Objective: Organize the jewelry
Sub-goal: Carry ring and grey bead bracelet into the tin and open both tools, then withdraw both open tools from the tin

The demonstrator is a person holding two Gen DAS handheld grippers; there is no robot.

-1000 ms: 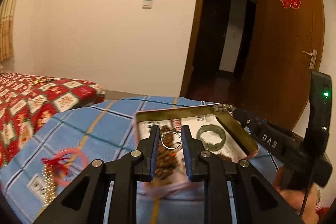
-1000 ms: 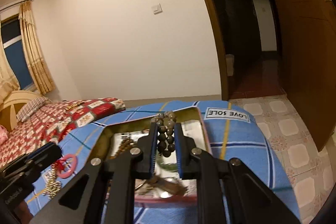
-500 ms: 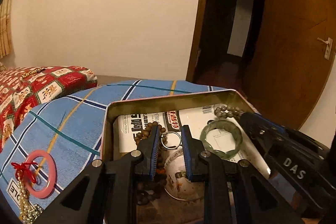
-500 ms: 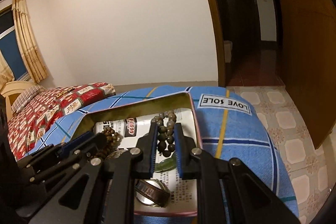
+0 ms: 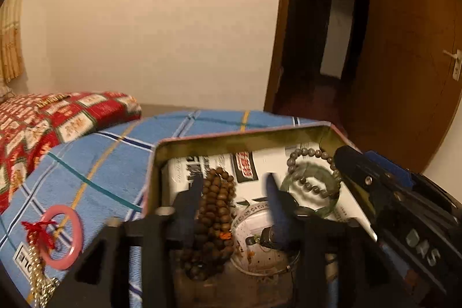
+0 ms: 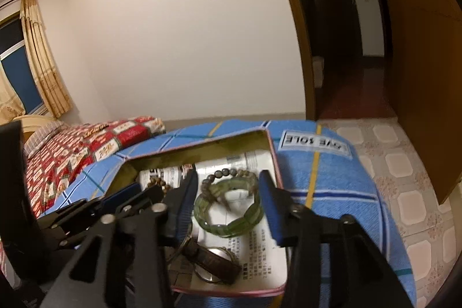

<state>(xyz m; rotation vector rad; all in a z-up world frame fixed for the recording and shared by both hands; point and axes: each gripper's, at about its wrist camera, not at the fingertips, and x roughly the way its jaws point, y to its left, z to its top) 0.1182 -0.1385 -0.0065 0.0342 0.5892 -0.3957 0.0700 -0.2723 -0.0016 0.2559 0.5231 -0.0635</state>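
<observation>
Both my grippers are in the tin, jaws just opened and empty.

My left gripper [image 5: 234, 186] stands wide over the brown bead string [image 5: 215, 217]; my right gripper [image 6: 228, 186] is half open above the grey bead bracelet [image 6: 228, 173] draped on the green bangle [image 6: 228, 214], all inside the tin [image 6: 202, 147]. Beads are light and floppy, so I'd pinch a bunch. The bangle looks hard, slick and breakable: grip across its rim. The pink ring [image 5: 62, 235] waits outside on the blue cloth [image 5: 115, 158].
</observation>
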